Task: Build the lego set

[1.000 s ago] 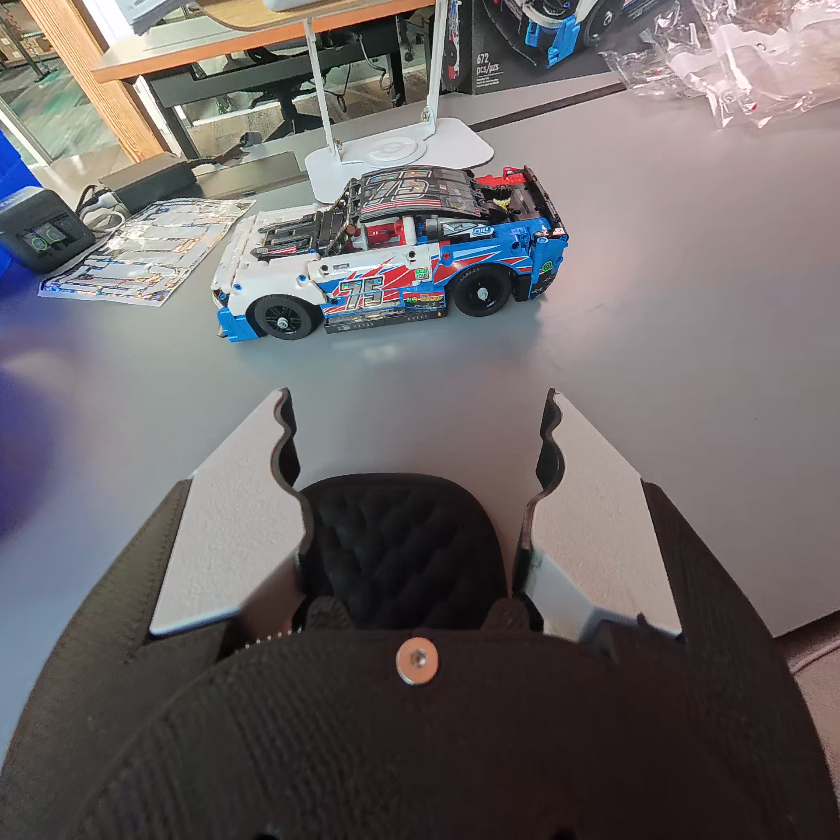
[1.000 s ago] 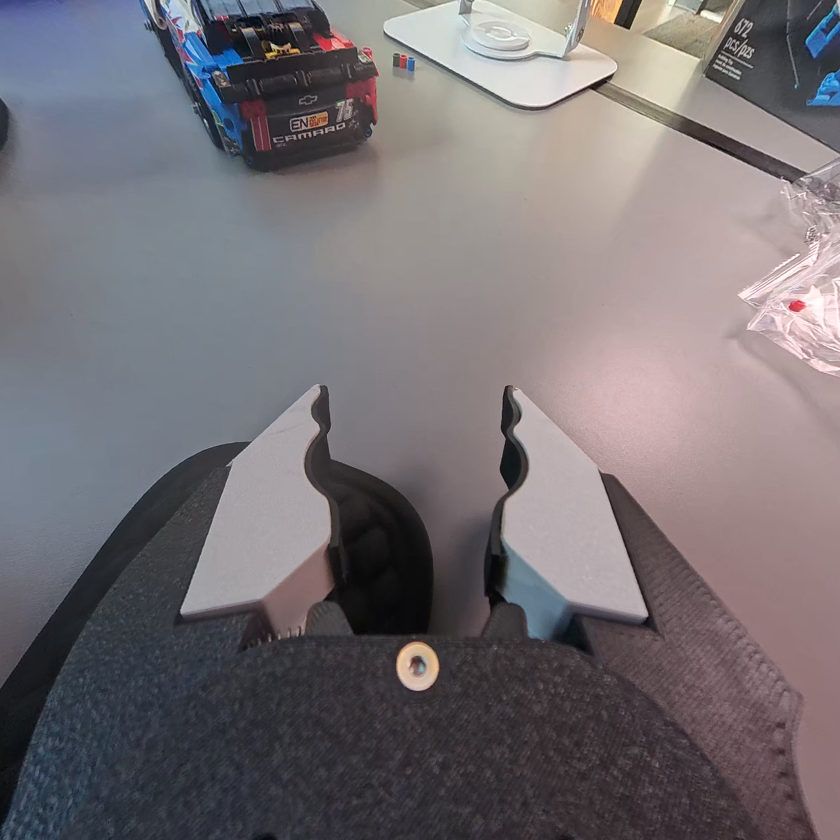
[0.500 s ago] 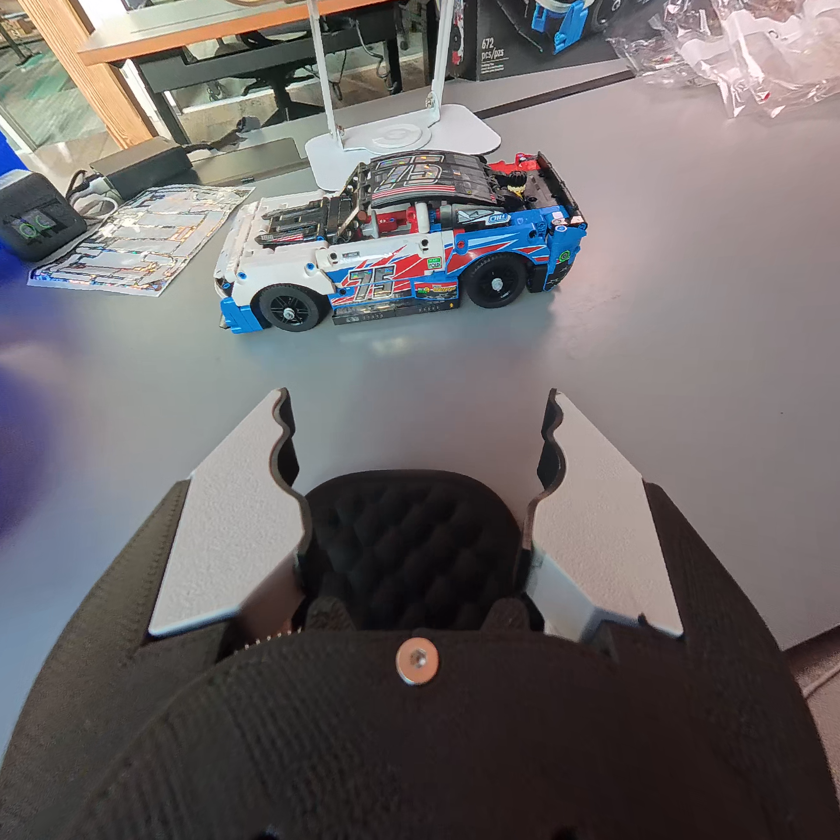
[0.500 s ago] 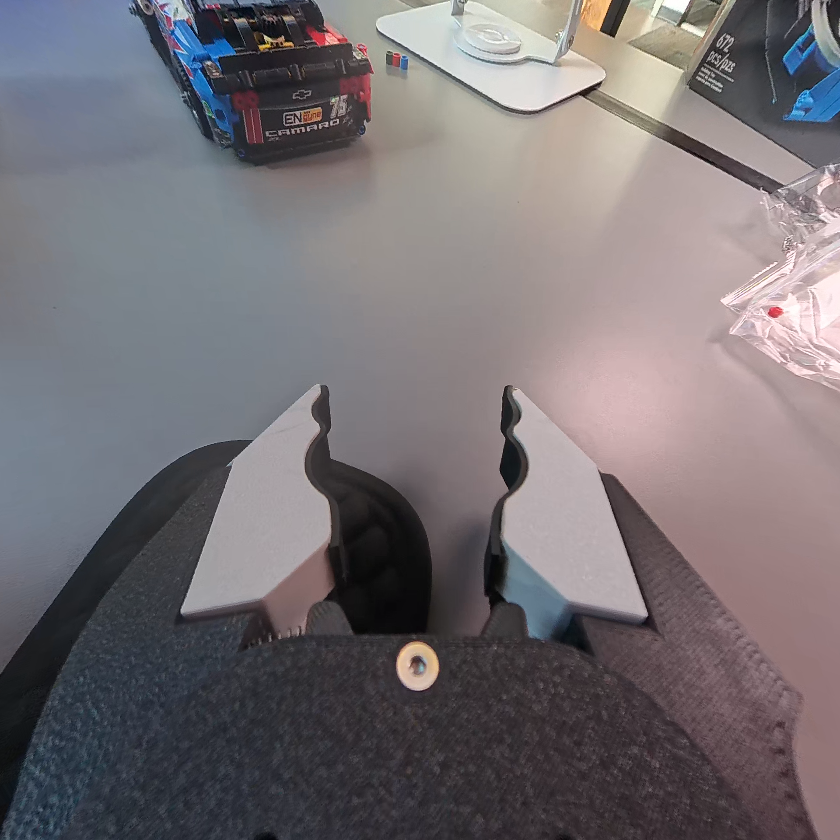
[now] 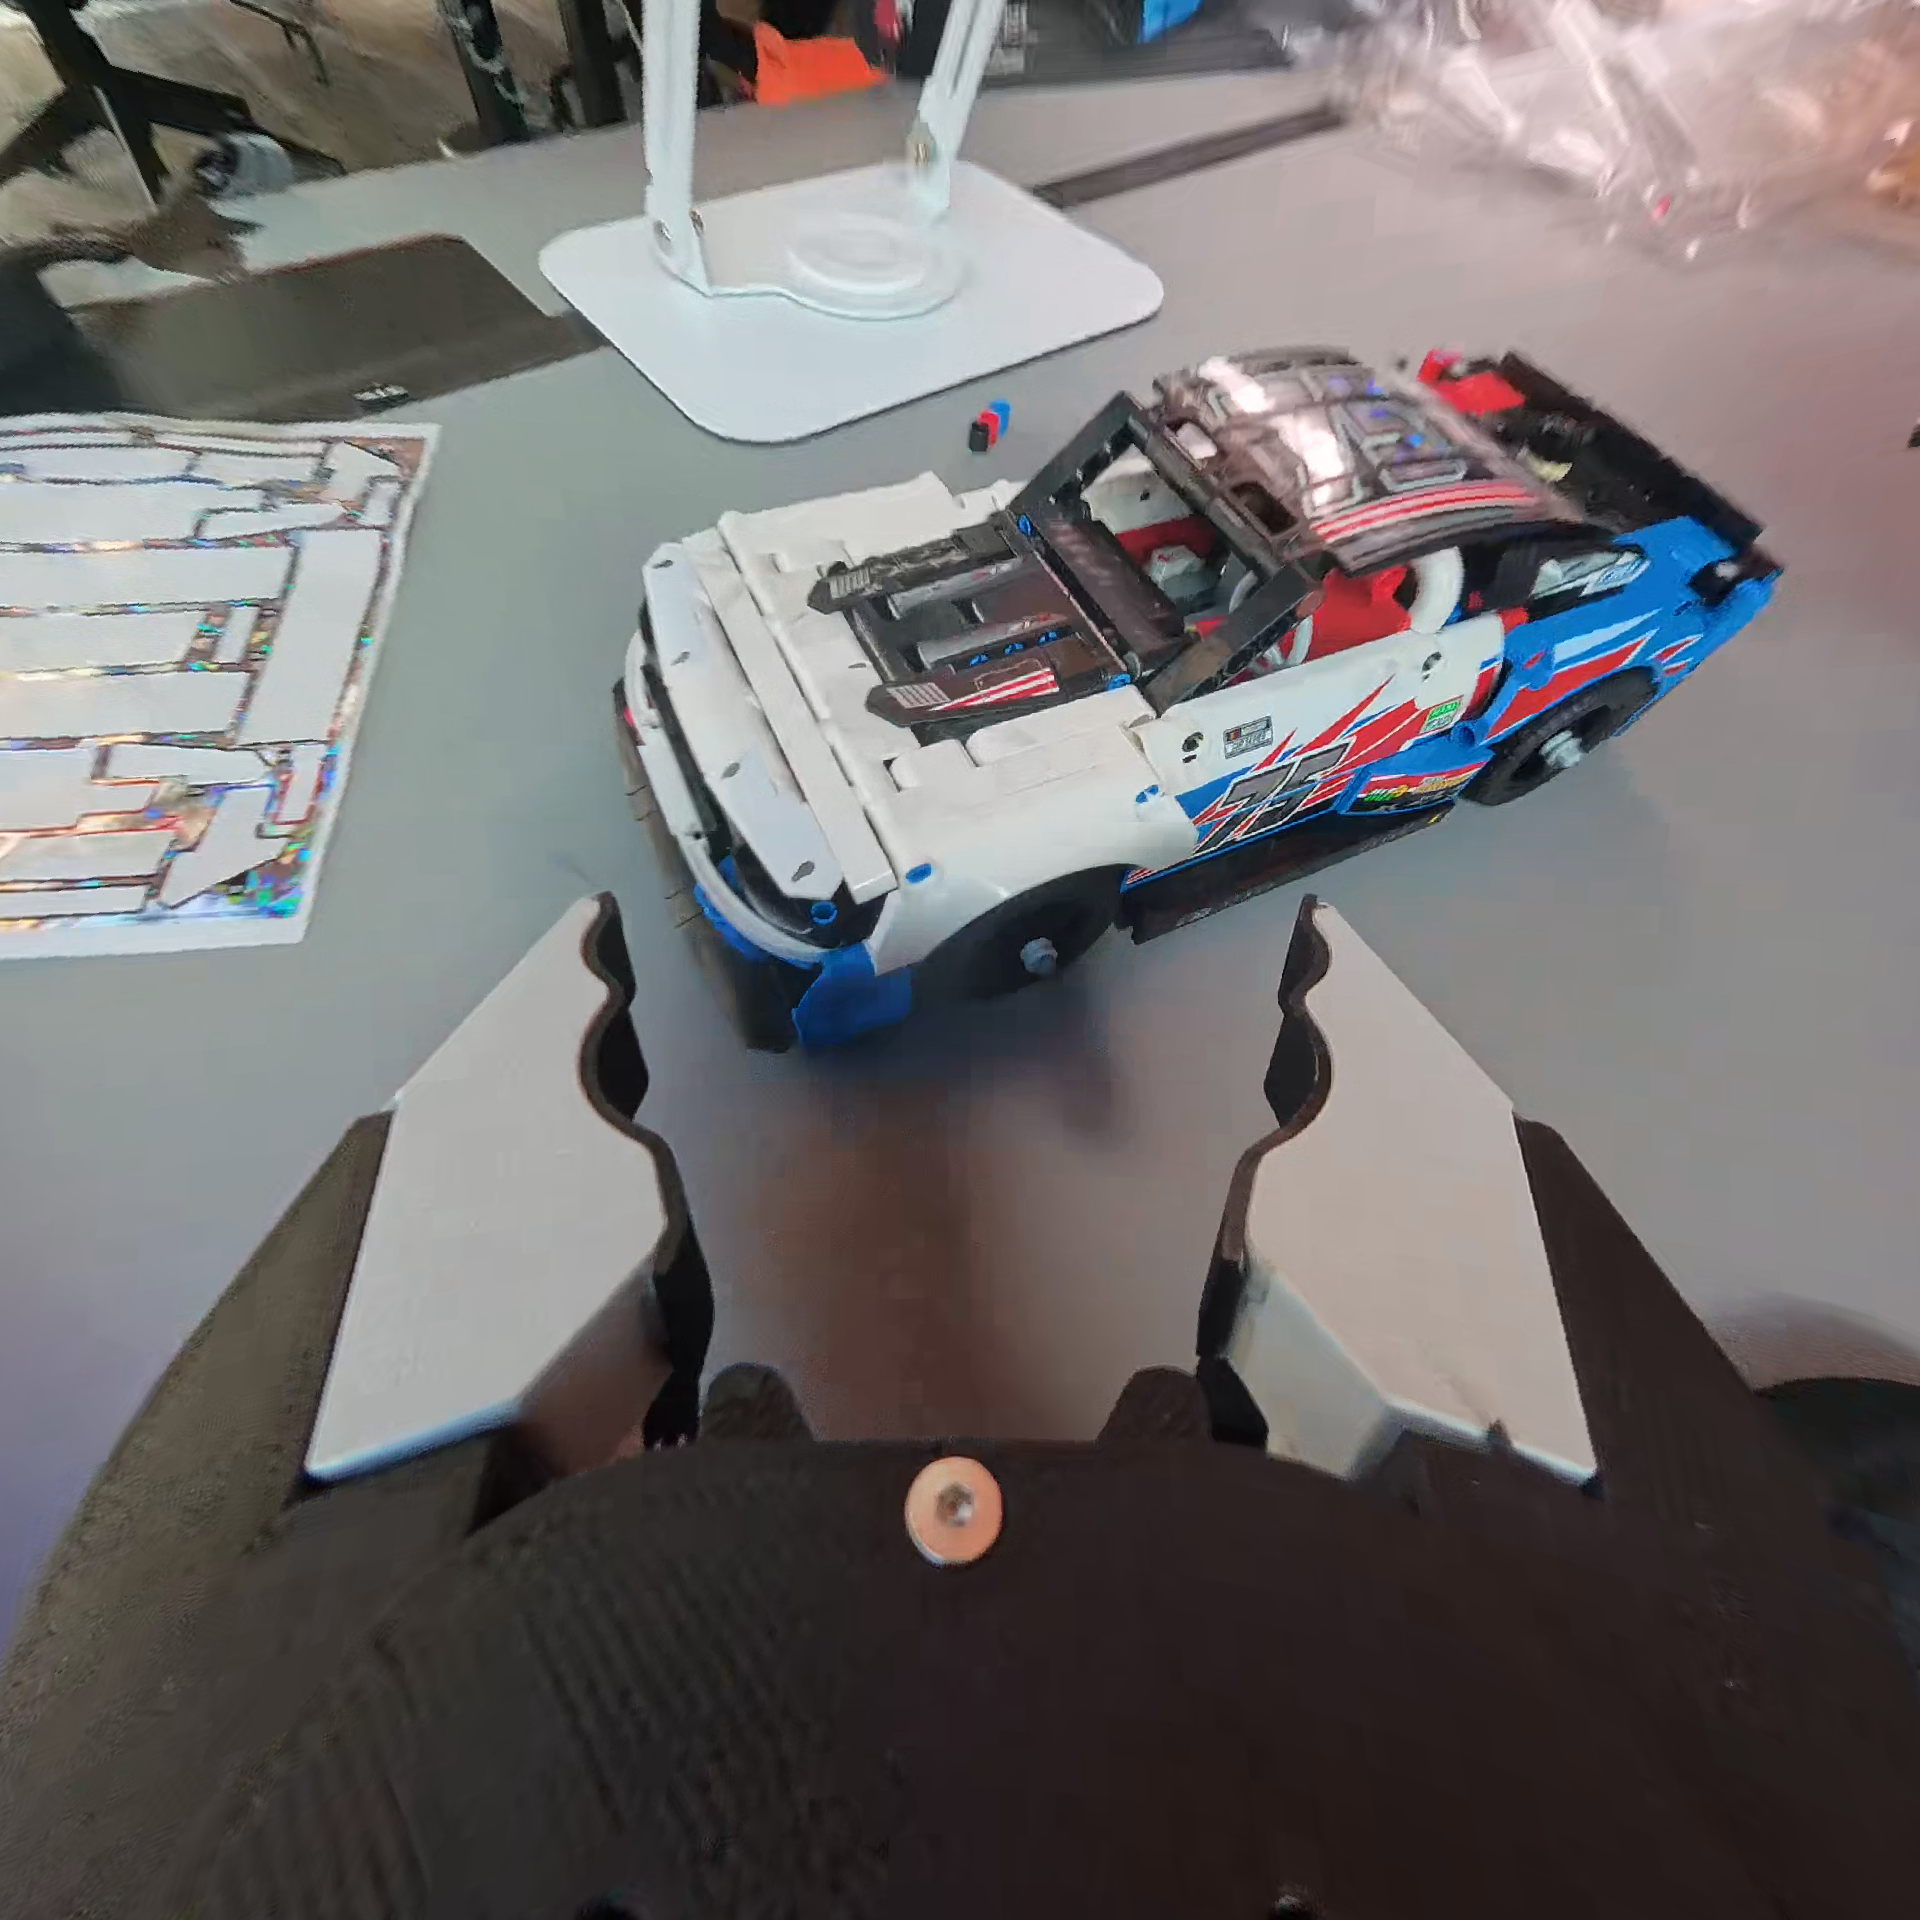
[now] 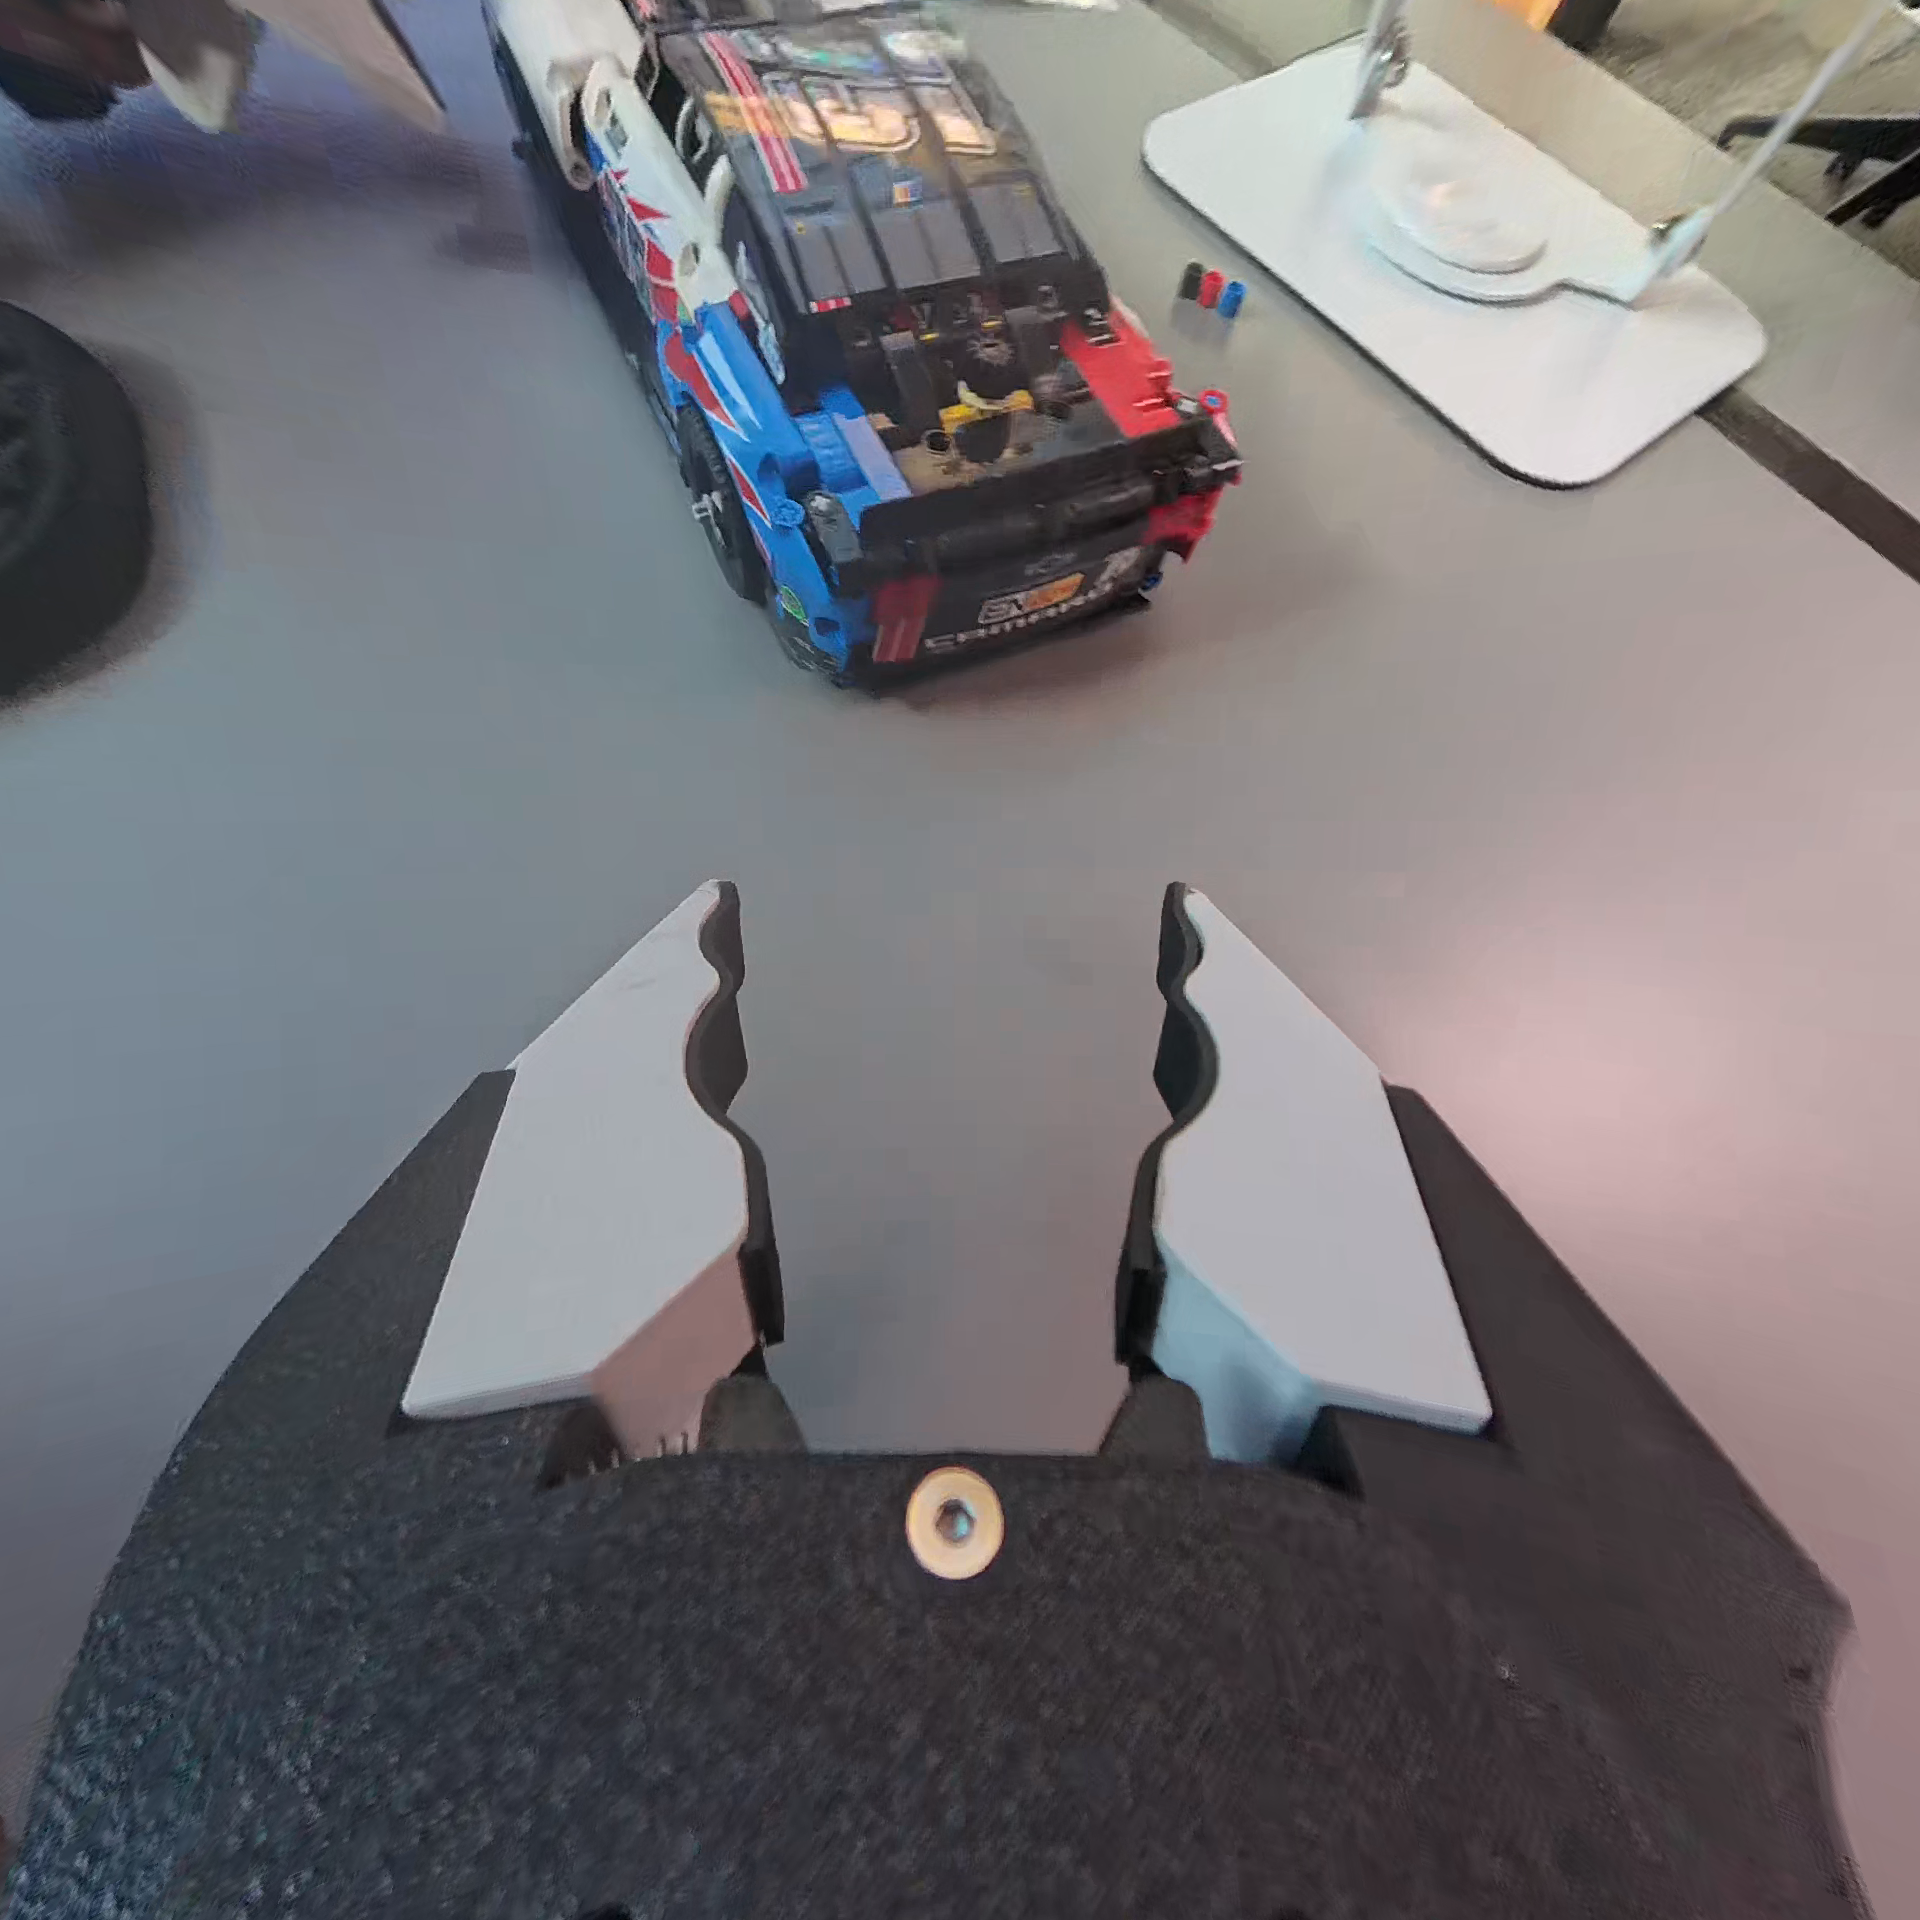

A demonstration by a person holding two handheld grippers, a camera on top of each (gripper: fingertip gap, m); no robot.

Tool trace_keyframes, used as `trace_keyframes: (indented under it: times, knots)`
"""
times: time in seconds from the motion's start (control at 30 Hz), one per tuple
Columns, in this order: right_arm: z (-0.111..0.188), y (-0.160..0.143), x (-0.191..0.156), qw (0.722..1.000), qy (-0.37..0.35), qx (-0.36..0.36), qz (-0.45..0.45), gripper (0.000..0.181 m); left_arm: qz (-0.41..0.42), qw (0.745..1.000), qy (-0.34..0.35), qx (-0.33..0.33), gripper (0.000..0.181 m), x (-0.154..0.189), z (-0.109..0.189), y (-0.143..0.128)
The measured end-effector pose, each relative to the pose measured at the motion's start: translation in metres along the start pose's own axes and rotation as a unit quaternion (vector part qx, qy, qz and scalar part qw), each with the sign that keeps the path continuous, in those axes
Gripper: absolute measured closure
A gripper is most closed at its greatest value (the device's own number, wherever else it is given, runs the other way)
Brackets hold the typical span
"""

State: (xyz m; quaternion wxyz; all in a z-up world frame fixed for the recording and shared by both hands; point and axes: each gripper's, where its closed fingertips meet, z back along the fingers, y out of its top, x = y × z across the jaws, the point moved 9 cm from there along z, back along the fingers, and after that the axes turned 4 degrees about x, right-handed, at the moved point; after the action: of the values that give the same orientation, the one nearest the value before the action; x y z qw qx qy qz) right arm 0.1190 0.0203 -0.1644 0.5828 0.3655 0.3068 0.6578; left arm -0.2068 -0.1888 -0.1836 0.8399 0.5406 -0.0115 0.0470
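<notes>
This looks like an office or a lab workspace set up for recording. A wide, plain grey desk (image 5: 1558, 1039) fills both views, and a white stand (image 5: 852, 312) with a flat base plate and two slim uprights sits on it, the sort that holds a camera or lamp overhead. Past the far edge of the desk, in the left wrist view, dark legs of desks or chairs (image 5: 499, 73) stand on a hard floor. In the right wrist view a black chair base (image 6: 1860, 156) shows on grey carpet beyond the desk.
</notes>
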Motion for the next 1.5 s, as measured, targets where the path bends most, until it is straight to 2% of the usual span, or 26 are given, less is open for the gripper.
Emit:
trace_keyframes:
  times: [0.03,0.13,0.23,0.33,0.43,0.53,0.57,0.63,0.67,0.77,0.83,0.87,0.97,1.07,1.13,1.23,1.37,1.43,1.5]
  knots:
    - [-0.017,0.006,-0.004,0.999,-0.005,-0.02,0.026,0.099,-0.01,1.0,-0.004,-0.028,0.061,0.001,-0.012,-0.002]
    - [-0.059,0.015,-0.003,0.995,-0.008,-0.074,0.067,0.09,-0.041,0.997,0.02,-0.058,0.067,0.012,-0.033,0.003]
    - [-0.063,0.015,0.015,0.989,-0.022,-0.113,0.093,0.089,-0.058,0.996,-0.015,-0.067,0.073,0.046,-0.039,0.005]
    - [-0.037,0.0,0.041,0.981,-0.022,-0.162,0.107,0.089,-0.111,0.99,-0.051,-0.077,0.078,0.086,-0.043,0.003]
    - [-0.013,-0.019,0.068,0.979,-0.008,-0.161,0.128,0.089,-0.175,0.979,-0.069,-0.084,0.094,0.117,-0.052,0.003]
    - [0.007,-0.035,0.092,0.978,0.005,-0.16,0.137,0.091,-0.184,0.974,-0.115,-0.069,0.104,0.138,-0.057,0.006]
    - [0.015,-0.038,0.099,0.974,0.005,-0.174,0.143,0.093,-0.188,0.972,-0.124,-0.061,0.109,0.141,-0.057,0.007]
    - [0.04,-0.04,0.106,0.954,0.019,-0.253,0.157,0.109,-0.195,0.975,-0.094,-0.052,0.103,0.135,-0.055,0.009]
    - [0.051,-0.029,0.106,0.953,0.016,-0.253,0.169,0.109,-0.189,0.977,-0.087,-0.048,0.1,0.132,-0.053,0.011]
    - [0.067,0.032,0.09,0.97,0.064,-0.136,0.191,0.116,-0.157,0.981,-0.107,-0.03,0.092,0.13,-0.056,0.018]
    - [0.051,0.07,0.073,0.962,0.097,-0.087,0.239,0.117,-0.166,0.977,-0.132,-0.024,0.08,0.135,-0.068,0.028]
    - [0.035,0.08,0.064,0.954,0.125,-0.096,0.256,0.116,-0.17,0.974,-0.151,-0.024,0.073,0.139,-0.077,0.034]
    - [-0.021,0.086,0.053,0.915,0.174,-0.182,0.315,0.112,-0.162,0.961,-0.219,-0.037,0.056,0.153,-0.11,0.052]
    - [-0.057,0.087,0.053,0.9,0.226,-0.218,0.302,0.113,-0.19,0.95,-0.244,-0.043,0.05,0.156,-0.138,0.058]
    - [-0.07,0.086,0.054,0.89,0.253,-0.232,0.3,0.114,-0.189,0.94,-0.275,-0.068,0.051,0.157,-0.149,0.053]
    - [-0.082,0.089,0.054,0.883,0.29,-0.24,0.281,0.119,-0.227,0.935,-0.265,-0.069,0.057,0.152,-0.156,0.043]
    - [-0.088,0.093,0.059,0.863,0.335,-0.26,0.275,0.121,-0.226,0.936,-0.264,-0.065,0.057,0.152,-0.157,0.042]
    - [-0.093,0.097,0.065,0.857,0.348,-0.272,0.267,0.133,-0.227,0.936,-0.263,-0.064,0.057,0.152,-0.157,0.042]
    - [-0.094,0.099,0.068,0.836,0.384,-0.287,0.266,0.139,-0.228,0.936,-0.26,-0.063,0.058,0.153,-0.157,0.042]
